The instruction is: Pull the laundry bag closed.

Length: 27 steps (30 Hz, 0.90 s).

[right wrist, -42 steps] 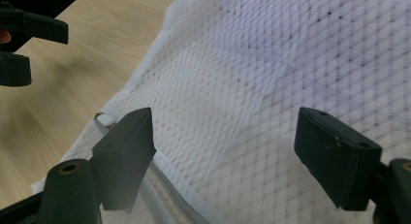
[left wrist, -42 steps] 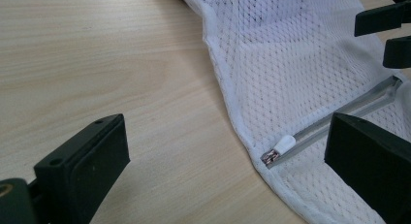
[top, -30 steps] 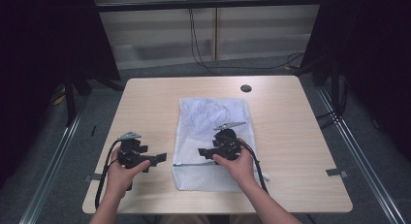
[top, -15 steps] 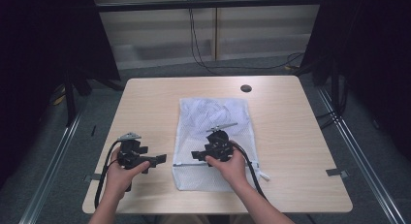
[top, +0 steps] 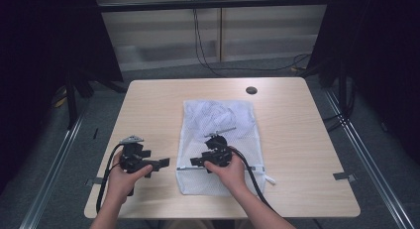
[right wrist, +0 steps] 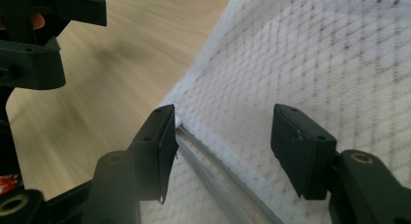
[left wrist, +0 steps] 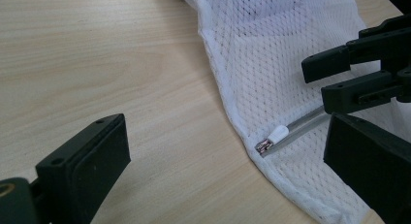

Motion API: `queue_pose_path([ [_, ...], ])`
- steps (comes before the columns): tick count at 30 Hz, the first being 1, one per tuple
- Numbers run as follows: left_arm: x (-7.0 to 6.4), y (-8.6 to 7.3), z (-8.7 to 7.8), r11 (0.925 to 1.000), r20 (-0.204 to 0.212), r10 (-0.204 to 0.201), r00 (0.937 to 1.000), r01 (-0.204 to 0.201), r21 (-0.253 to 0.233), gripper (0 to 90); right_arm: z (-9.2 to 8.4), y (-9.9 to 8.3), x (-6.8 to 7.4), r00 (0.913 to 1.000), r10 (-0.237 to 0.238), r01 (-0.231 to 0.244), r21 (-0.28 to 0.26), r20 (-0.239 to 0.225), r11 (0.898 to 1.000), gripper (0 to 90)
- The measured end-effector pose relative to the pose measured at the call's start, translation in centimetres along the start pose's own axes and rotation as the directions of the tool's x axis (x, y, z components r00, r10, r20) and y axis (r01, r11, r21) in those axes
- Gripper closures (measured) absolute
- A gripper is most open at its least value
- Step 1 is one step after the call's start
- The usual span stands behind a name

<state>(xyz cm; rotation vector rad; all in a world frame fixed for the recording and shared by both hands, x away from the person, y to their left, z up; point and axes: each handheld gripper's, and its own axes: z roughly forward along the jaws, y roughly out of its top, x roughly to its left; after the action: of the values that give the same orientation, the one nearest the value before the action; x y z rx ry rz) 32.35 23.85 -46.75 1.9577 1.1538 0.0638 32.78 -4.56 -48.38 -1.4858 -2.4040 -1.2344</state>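
Observation:
A white mesh bag lies flat in the middle of the table, with a zipper running across its near part. The zipper's white pull sits at the bag's left edge. My right gripper hovers low over that left end, pointing left. Its jaws have just been closing and still stand apart, with the zipper and mesh between them, not pressed. My left gripper rests left of the bag, pointing at it, open with only bare table and the bag's edge between its jaws.
A dark round cap sits in the tabletop at the back right. Cables trail from both grippers toward the near edge. Dark curtains and floor rails flank the table.
My right gripper has moved left along the zipper to the bag's left edge, and its jaws have narrowed. The left gripper has stayed put.

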Motion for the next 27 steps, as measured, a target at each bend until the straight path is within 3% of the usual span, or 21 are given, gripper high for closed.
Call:
queue_pose_path([
  [9,0.0,0.0,-0.1,1.0,0.0,0.003,1.0,-0.003,0.004,2.3,1.0,-0.1,0.5,0.9974,0.034,-0.032,0.019,-0.064,0.999,51.3],
  [27,0.0,0.0,0.0,0.9999,0.0,0.004,1.0,-0.004,0.015,2.6,2.5,-0.2,1.2,0.9895,0.077,-0.071,0.053,-0.122,0.996,62.7],
])
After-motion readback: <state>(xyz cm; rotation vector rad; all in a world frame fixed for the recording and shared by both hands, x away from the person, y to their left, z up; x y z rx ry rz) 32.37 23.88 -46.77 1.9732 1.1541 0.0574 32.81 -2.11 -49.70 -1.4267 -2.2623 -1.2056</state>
